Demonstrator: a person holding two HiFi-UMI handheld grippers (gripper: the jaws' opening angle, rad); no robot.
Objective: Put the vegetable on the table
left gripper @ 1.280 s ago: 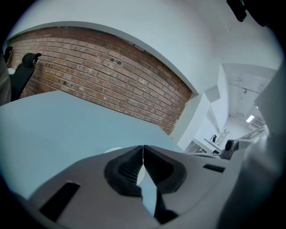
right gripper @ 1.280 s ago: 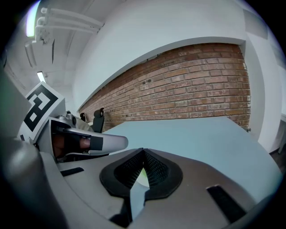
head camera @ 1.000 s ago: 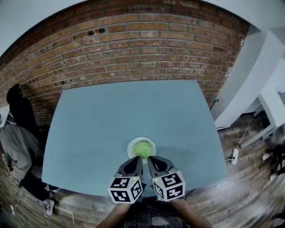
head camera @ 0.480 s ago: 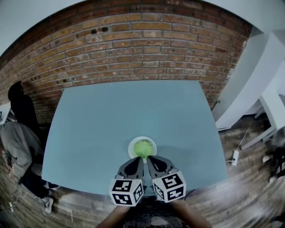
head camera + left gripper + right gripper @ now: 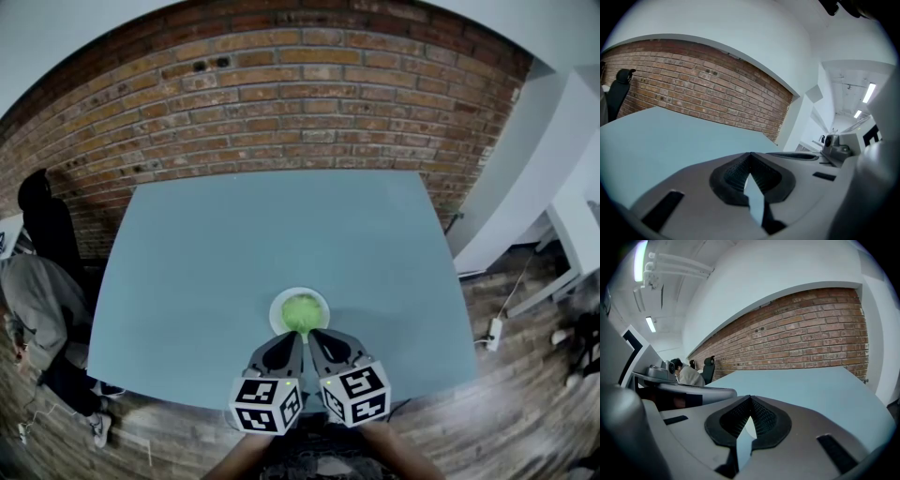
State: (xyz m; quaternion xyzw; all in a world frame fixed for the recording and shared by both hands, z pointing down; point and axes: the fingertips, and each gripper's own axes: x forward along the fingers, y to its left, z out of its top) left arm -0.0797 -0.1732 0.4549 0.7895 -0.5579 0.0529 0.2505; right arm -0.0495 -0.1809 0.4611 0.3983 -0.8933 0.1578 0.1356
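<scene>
The vegetable, a leafy green lump, sits inside a small white bowl, and the bowl stands on the blue-grey desk, toward the near edge and roughly in the middle of its width. The rest of the desk top shows nothing else on it, with a brick wall behind its far edge.

Both tools hang side by side just on the near side of the bowl, tips pointing at it. The left hand-held gripper has its jaws pressed together at the tips, and its own view shows only a thin wedge of desk behind the ribbed pads, with nothing pinched. The right hand-held gripper is the same: tips meeting, pads bare, nothing between them. Neither appears to touch the bowl or the greens (from the head view the tips sit right at the bowl's near rim, so contact there cannot be ruled out).

As for progress, it depends on how the task is read. If the greens are meant to lie on the bare desk top, they do not lie so now, because the bowl is between them and the surface, and lifting them out remains. If a bowl of greens standing on the desk is the goal, the scene already fits it.
</scene>
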